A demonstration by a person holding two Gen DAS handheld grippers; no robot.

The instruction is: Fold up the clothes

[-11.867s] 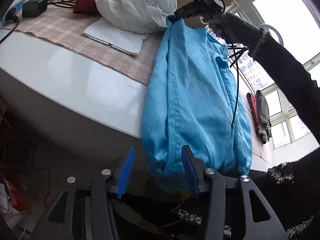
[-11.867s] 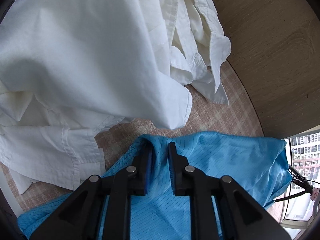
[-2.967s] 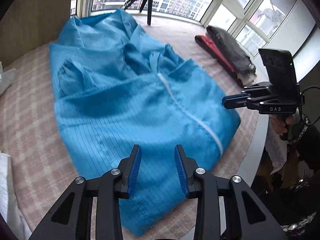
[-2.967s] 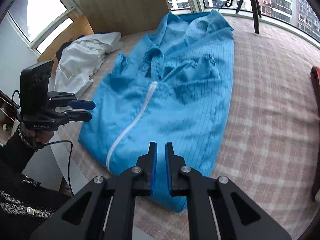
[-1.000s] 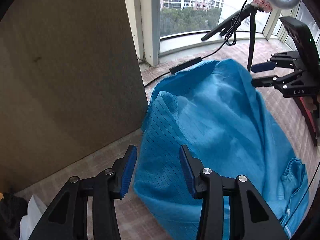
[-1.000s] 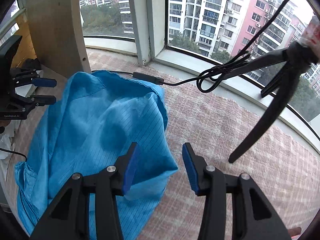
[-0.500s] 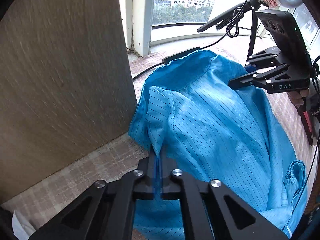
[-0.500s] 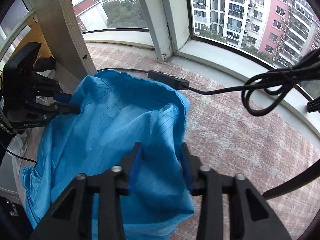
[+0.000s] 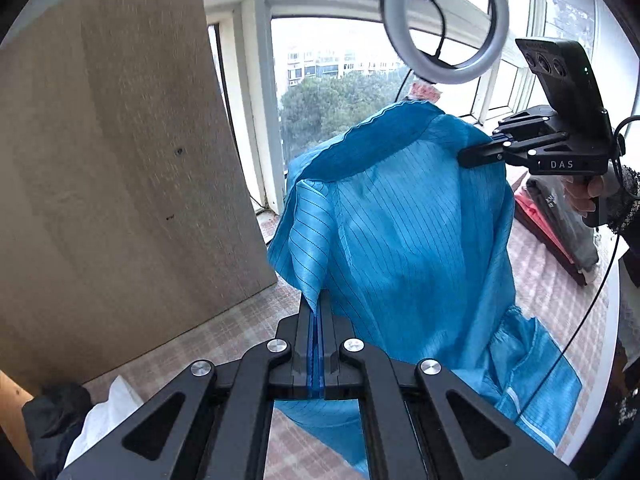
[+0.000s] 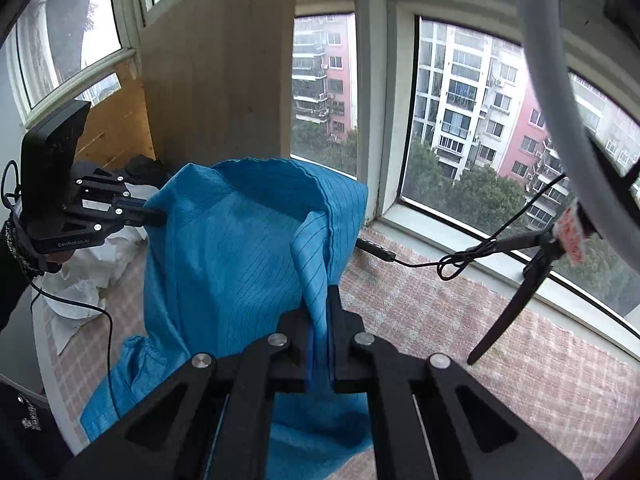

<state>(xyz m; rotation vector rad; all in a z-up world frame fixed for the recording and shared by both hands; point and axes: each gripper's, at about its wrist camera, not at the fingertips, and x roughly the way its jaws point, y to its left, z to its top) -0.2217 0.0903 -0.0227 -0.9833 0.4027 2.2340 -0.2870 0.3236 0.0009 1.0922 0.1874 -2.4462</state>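
Blue garment (image 9: 400,240) hangs clamped between left gripper (image 9: 317,320) and right gripper (image 10: 319,332).

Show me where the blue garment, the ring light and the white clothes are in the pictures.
blue garment (image 9: 400,240): left wrist view, on its striped middle panel.
ring light (image 9: 486,62): left wrist view, on the lower right of its ring.
white clothes (image 10: 96,264): right wrist view, on the crumpled pile.

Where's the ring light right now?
In the left wrist view the ring light hangs at the top right, against the window, just above the raised blue garment and left of the right claw.
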